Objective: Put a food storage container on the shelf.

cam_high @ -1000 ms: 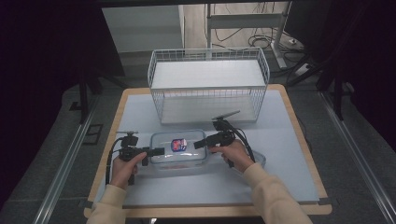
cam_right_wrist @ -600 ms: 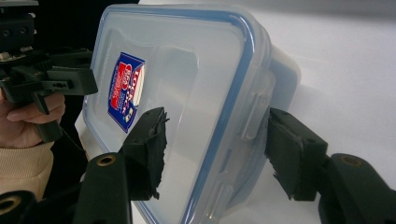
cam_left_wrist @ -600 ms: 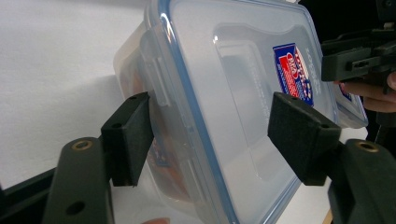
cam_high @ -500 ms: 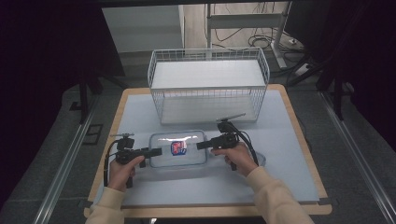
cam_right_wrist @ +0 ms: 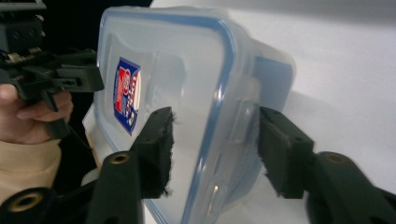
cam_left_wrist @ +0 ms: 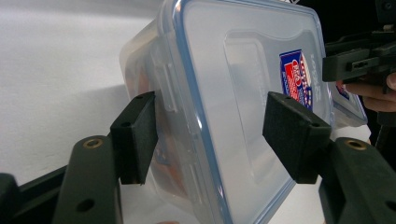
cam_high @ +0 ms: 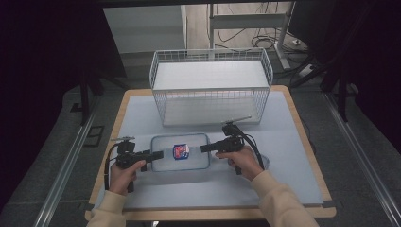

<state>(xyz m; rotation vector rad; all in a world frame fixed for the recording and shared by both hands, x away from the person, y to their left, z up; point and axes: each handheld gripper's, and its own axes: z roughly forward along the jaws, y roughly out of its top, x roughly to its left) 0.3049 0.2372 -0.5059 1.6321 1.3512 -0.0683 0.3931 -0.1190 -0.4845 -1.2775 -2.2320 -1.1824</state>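
A clear plastic container [cam_high: 189, 163] with a blue-rimmed lid and a red and blue sticker lies on the table in front of the basket. My left gripper [cam_high: 158, 154] straddles its left end. In the left gripper view one pad [cam_left_wrist: 135, 135] stands beside the side latch and the other hangs over the lid of the container [cam_left_wrist: 233, 70], around the left gripper [cam_left_wrist: 215, 135]. My right gripper [cam_high: 204, 148] straddles the right end of the container [cam_right_wrist: 187, 60] the same way in the right gripper view [cam_right_wrist: 217, 151]. Both pairs of jaws have just been closing, with slim gaps still showing.
A white wire basket [cam_high: 210, 85] stands at the back of the light table board [cam_high: 283, 189]. A second clear container [cam_high: 263, 163] lies under my right hand, also seen in the left gripper view [cam_left_wrist: 350, 107]. Dark floor and rails flank the table.
Both pairs of jaws have narrowed around the container's two ends. The hands have stayed almost where they were, and the container has not moved.
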